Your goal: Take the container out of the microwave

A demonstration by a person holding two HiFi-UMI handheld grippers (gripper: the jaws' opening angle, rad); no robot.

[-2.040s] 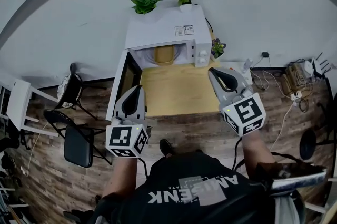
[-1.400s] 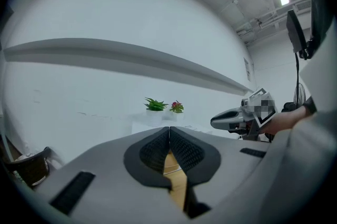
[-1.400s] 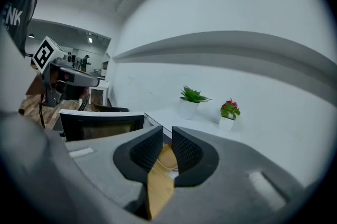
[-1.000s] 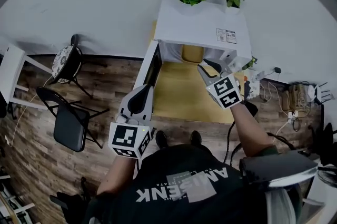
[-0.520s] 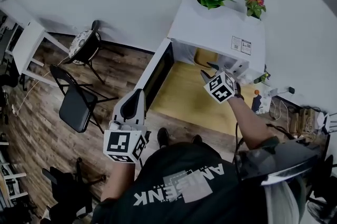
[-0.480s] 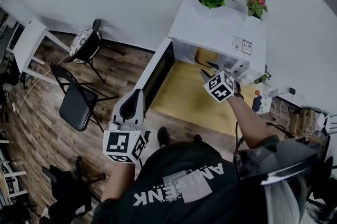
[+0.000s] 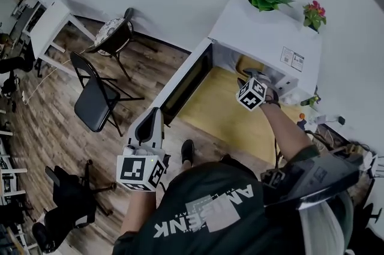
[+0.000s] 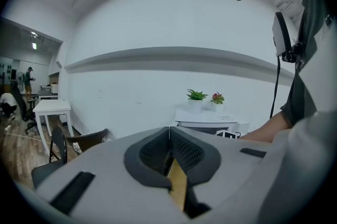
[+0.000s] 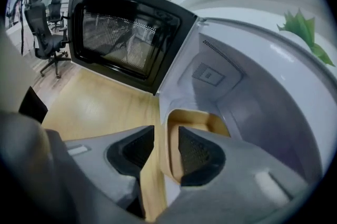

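Microwave door is open and the container sits inside, not yet gripped. My right claw is lined up on its near edge, jaws apart. My left claw, jaws together, hangs idle. Clamping and withdrawing remain.

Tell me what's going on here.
A person holding a tool in each hand works at the microwave, whose door stands open. The right tool, jaws open, is at the cavity mouth with the rim of the tan container showing in the gap, not gripped. The left tool hangs back, shut and empty.
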